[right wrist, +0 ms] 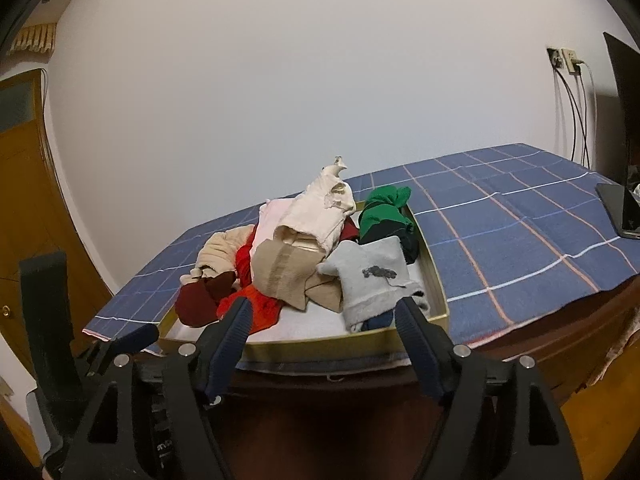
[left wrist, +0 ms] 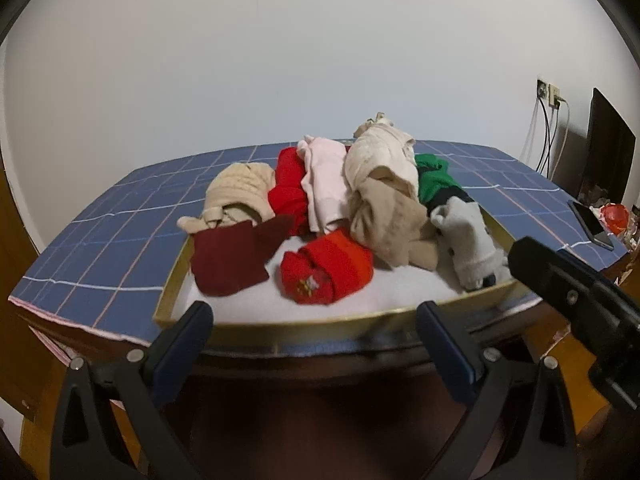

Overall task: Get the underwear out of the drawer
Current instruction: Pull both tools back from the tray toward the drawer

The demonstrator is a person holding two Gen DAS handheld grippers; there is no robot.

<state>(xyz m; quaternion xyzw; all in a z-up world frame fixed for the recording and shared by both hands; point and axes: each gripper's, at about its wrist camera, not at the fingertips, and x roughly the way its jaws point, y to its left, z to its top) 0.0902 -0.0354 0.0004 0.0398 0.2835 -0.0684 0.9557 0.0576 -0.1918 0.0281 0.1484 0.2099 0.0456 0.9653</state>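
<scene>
Underwear (left wrist: 328,200) lies heaped in the shallow gold-rimmed drawer (left wrist: 172,280), which sits on the blue checked surface (left wrist: 100,220) straight ahead of both tools. We judge every piece light, soft and limp: it will sag and drape when lifted, and neighbours may drag along where folds overlap.

Left tool (left wrist: 314,322): jaws apart, empty, hovering short of the drawer's near rim. Nearest ahead of it, the rolled red piece (left wrist: 326,268) and, slightly left, the flat maroon piece (left wrist: 236,258). We would pinch the red roll across its raised bulge; the maroon one lies flat and offers only an edge.

Right tool (right wrist: 324,316): jaws apart, empty, also near the rim. Just beyond its right finger sits the grey piece (right wrist: 370,276), with a free corner sticking up, an easy fold to nip.

Behind these, the cream piece (right wrist: 320,212) tops the pile; beige (left wrist: 388,216), pink (left wrist: 324,184) and green (left wrist: 432,176) pieces are tangled beneath or beside it.

Hard to make out: how many garments the pile holds, and what lies under it. A dark blue scrap (right wrist: 378,320) under the grey piece is mostly hidden. Fisheye bending distorts the drawer's shape.
</scene>
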